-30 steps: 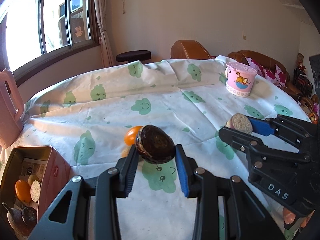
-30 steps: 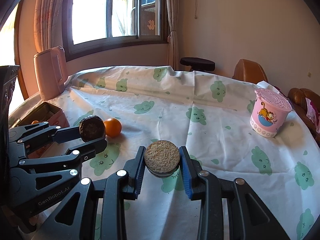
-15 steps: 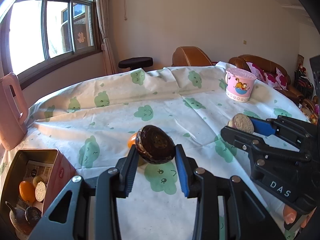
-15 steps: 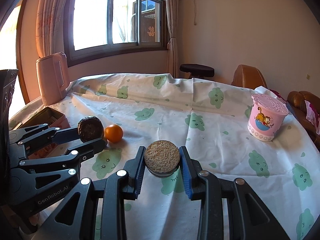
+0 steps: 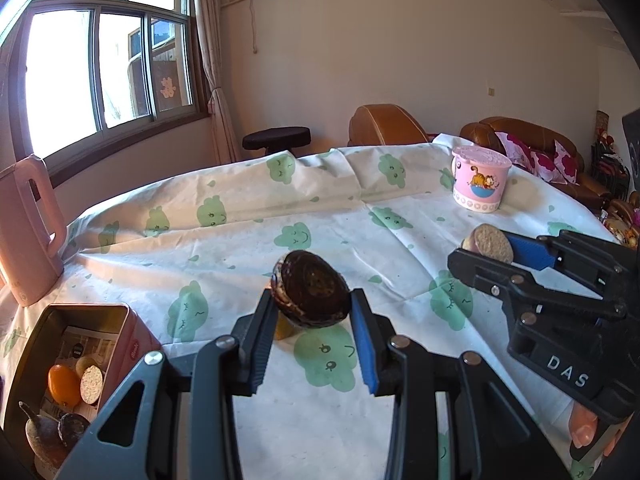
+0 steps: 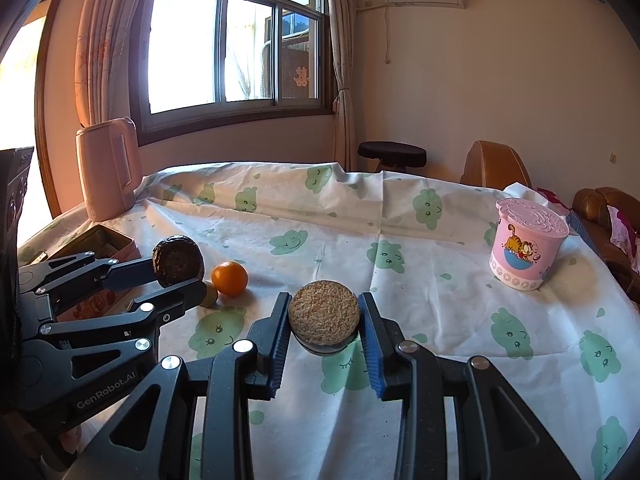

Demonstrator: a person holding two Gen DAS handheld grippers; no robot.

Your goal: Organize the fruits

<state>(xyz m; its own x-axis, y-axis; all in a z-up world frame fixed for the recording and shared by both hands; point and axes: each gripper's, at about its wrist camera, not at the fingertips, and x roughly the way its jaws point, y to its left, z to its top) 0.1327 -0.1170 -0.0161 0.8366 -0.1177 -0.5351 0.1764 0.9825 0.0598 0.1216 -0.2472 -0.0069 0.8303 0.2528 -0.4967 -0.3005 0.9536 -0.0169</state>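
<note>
The left tool [image 5: 312,312] is closed on a dark brown halved fruit [image 5: 310,294], which sits pinched between its two pads and held up off the worktop [image 5: 240,248], cut face turned toward the camera. The right tool [image 6: 324,320] is likewise clamped on a tan, rough-faced fruit half [image 6: 324,316], gripped at both sides between the blue pads and carried clear of the cloth.

Seen from the right wrist, an orange [image 6: 229,278] lies on the worktop just beyond the left tool's tips, with a small yellowish fruit [image 6: 209,295] touching or nearly touching it on the near side.

At the worktop's left edge stands an open pink tin box [image 5: 130,344]; inside it are another orange piece, a pale cut half and some dark fruits. A pink kettle [image 6: 108,172] stands at the far left corner by the window, and a pink cartoon cup [image 6: 528,248] sits toward the right edge, well apart from both tools.
</note>
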